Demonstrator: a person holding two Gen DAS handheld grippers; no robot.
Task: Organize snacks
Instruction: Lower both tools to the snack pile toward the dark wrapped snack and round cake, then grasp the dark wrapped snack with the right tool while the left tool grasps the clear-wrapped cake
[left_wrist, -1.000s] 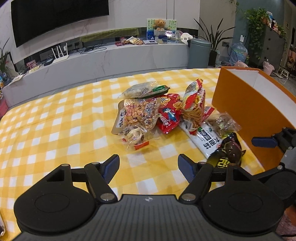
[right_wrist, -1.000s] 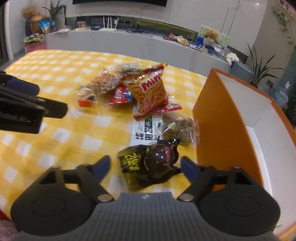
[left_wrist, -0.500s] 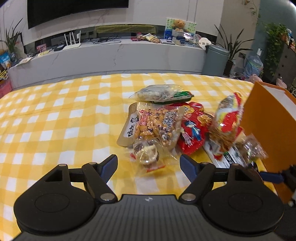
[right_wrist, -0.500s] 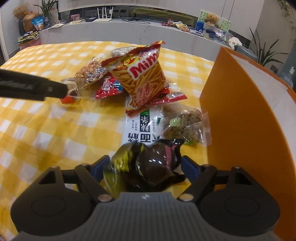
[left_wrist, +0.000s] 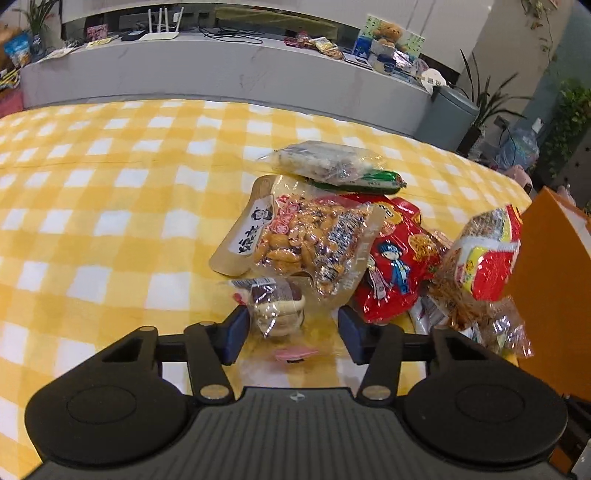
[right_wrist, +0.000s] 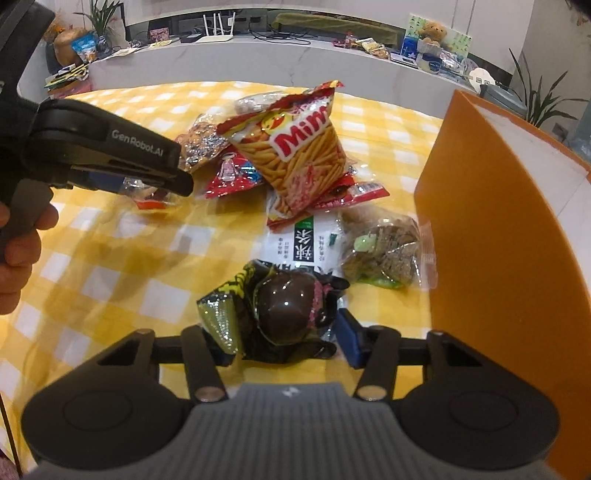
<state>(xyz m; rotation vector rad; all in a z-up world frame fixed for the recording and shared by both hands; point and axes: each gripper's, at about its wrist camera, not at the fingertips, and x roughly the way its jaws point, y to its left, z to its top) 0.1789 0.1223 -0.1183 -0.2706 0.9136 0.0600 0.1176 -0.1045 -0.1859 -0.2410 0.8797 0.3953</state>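
A heap of snack packets lies on the yellow checked cloth (left_wrist: 110, 229) beside an orange box (right_wrist: 480, 221). In the left wrist view my left gripper (left_wrist: 293, 334) is closing. Its pads press the sides of a small clear cake packet (left_wrist: 277, 310) at the heap's near edge. In the right wrist view my right gripper (right_wrist: 282, 345) is closing too and squeezes a dark chocolate packet (right_wrist: 284, 314), which crumples. Its left fingertip is hidden behind that packet. The left gripper (right_wrist: 177, 181) shows at the left there, held by a hand (right_wrist: 18, 240).
The heap holds a peanut bag (left_wrist: 314, 243), a red bag (left_wrist: 395, 266), a Mimi stick bag (right_wrist: 295, 147), a white-green packet (right_wrist: 303, 243) and a clear bag of brown snacks (right_wrist: 380, 254). Behind the table runs a grey counter (left_wrist: 221, 70), with a bin (left_wrist: 447, 114).
The left gripper came forward and down to the heap and its jaws narrowed around the cake packet. The right gripper sank over the dark packet and its jaws drew in, crumpling it.
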